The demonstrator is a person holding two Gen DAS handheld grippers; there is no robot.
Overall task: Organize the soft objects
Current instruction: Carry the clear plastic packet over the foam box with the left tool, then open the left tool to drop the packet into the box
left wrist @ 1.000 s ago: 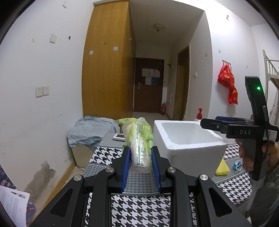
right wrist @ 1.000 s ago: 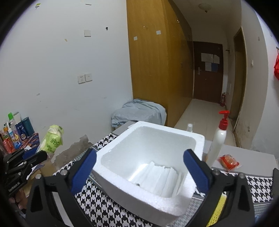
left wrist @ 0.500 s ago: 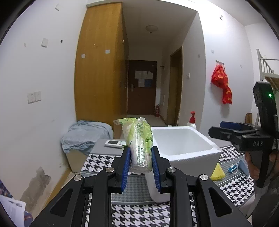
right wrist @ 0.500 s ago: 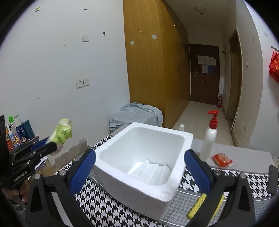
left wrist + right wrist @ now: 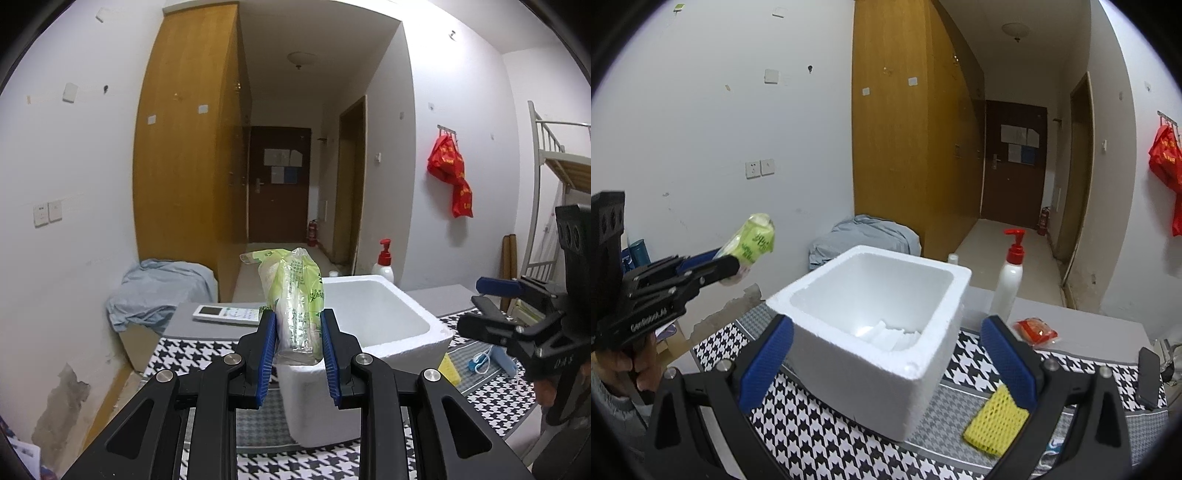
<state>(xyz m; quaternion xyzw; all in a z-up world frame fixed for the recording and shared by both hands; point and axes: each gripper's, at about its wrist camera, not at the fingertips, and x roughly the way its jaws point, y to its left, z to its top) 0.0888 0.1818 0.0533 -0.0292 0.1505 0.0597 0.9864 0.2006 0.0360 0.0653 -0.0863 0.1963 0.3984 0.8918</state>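
The left gripper's (image 5: 298, 345) blue fingers (image 5: 268, 343) pinch a green plastic-wrapped pack (image 5: 295, 295), holding it in the air at the near left side of the white foam box (image 5: 871, 314). The right gripper's (image 5: 886, 354) fingers stand spread wide with nothing between them, in front of the box. A yellow sponge (image 5: 995, 421) lies on the houndstooth cloth (image 5: 820, 432) beside it.

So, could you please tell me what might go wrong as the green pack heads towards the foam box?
The left claw pinches only the lower end of the soft green plastic tissue pack, so it may sag or slip out. Seen from the right wrist, the pack is short of the white foam box; released now, it would likely miss.
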